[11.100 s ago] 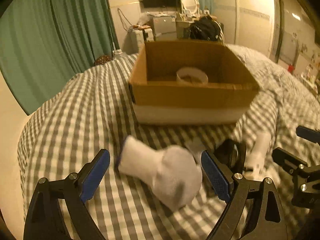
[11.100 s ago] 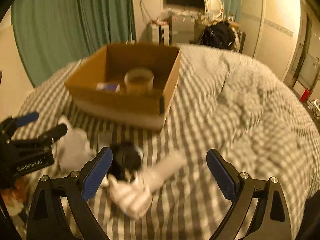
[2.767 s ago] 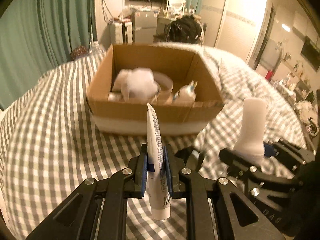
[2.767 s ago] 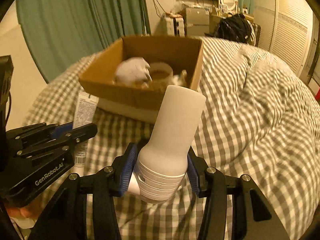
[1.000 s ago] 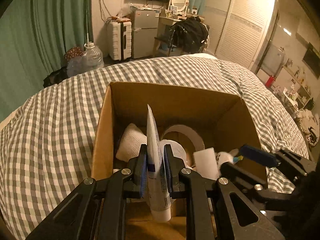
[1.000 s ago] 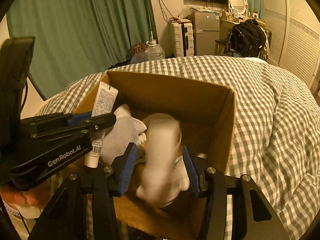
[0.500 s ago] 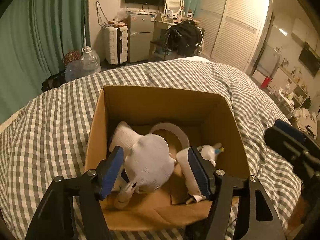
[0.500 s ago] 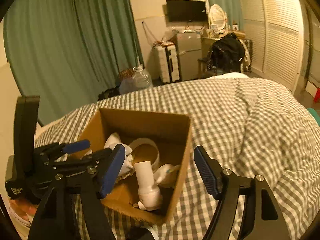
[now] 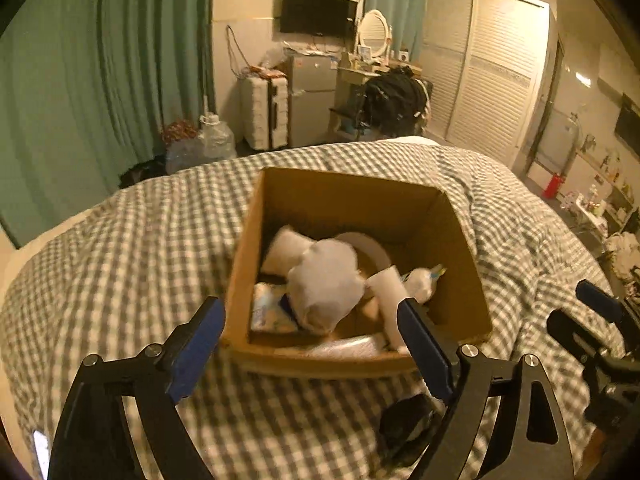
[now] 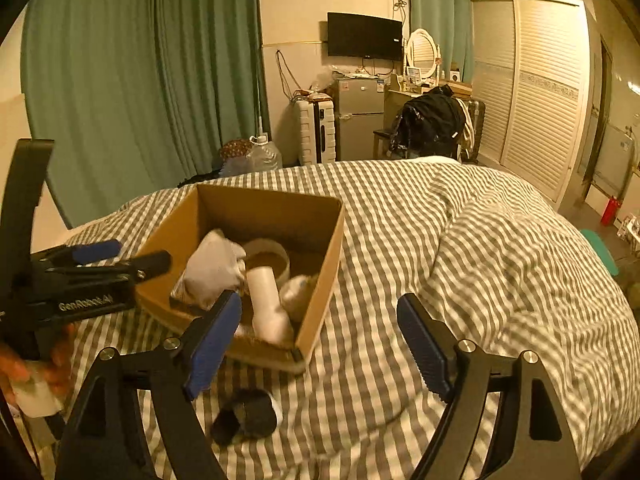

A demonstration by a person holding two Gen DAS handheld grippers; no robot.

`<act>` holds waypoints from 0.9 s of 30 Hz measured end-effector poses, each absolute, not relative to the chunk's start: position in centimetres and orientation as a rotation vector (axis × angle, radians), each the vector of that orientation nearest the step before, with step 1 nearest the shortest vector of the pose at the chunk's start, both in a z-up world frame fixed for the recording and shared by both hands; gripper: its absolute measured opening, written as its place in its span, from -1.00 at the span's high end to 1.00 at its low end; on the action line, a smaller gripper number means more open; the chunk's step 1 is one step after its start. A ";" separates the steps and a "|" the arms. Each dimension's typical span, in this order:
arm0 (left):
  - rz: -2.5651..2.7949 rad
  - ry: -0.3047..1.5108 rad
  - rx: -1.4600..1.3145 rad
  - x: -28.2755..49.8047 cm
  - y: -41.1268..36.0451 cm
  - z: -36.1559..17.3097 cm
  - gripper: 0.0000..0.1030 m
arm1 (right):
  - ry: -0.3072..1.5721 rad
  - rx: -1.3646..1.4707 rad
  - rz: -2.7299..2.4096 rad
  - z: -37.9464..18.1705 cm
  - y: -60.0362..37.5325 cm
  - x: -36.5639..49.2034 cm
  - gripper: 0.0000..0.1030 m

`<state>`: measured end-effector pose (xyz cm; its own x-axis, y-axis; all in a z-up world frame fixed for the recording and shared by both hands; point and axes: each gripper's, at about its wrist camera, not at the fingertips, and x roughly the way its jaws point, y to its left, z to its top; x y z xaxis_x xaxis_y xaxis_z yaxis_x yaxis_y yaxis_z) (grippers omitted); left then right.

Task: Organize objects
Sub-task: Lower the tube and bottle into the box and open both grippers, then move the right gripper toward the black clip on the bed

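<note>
Both grippers have let go since a second ago: the tube [image 9: 276, 312] and the white bottle [image 10: 268, 300] they carried now lie in the cardboard box [image 9: 472, 292], and both tools sit back from it. Left gripper [image 9: 316, 344] jaws are opening, nothing between them. Right gripper [image 10: 320, 344] jaws are opening too, also empty. Box holds a white sock [image 9: 324, 284], a tape roll [image 10: 276, 256] and a small spray bottle [image 9: 420, 280] besides. Left out on the checked blanket [image 10: 460, 240]: one black rolled item [image 10: 248, 416], just in front of the box, near the right gripper. It looks like soft fabric, probably light and squashy, not fragile or slippery. Likely best pinched across the middle of the roll so it does not unroll. Blur hides finer detail.
</note>
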<state>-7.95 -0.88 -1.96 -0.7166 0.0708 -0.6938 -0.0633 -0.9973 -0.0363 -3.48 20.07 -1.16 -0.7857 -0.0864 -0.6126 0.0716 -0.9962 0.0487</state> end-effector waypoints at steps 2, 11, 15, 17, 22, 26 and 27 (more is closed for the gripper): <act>2.876 -0.003 -1.140 -6.7 -1.3 -2.6 -0.79 | -0.065 1.004 -2.877 -1.7 20.4 -2.8 -0.61; 2.879 0.078 -1.284 -3.9 -2.5 -7.8 -0.88 | -0.029 1.107 -2.791 -5.4 18.6 -1.7 -0.67; 2.860 0.080 -1.362 -3.2 -2.9 -9.6 -0.88 | 0.021 1.185 -2.727 -7.7 17.0 -2.0 -0.67; 2.859 0.074 -1.384 -2.7 -3.2 -10.0 -0.88 | 0.037 1.239 -2.696 -9.3 16.3 -2.3 -0.67; 2.840 0.018 -1.438 -3.1 -4.0 -10.7 -0.88 | 0.014 1.366 -2.598 -12.9 15.3 -3.1 -0.67; 2.816 -0.015 -1.479 -3.5 -4.3 -11.4 -0.88 | 0.019 1.387 -2.565 -14.1 14.7 -3.4 -0.67; 2.811 -0.025 -1.488 -3.7 -4.4 -11.5 -0.88 | 0.017 1.388 -2.557 -14.2 14.5 -3.6 -0.67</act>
<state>-3.69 -4.38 -11.54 -0.5617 -0.0275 -0.8269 0.0421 -0.9991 0.0046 -3.55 14.54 -14.25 -0.5242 -0.1971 -0.8285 0.2079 -0.9730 0.0999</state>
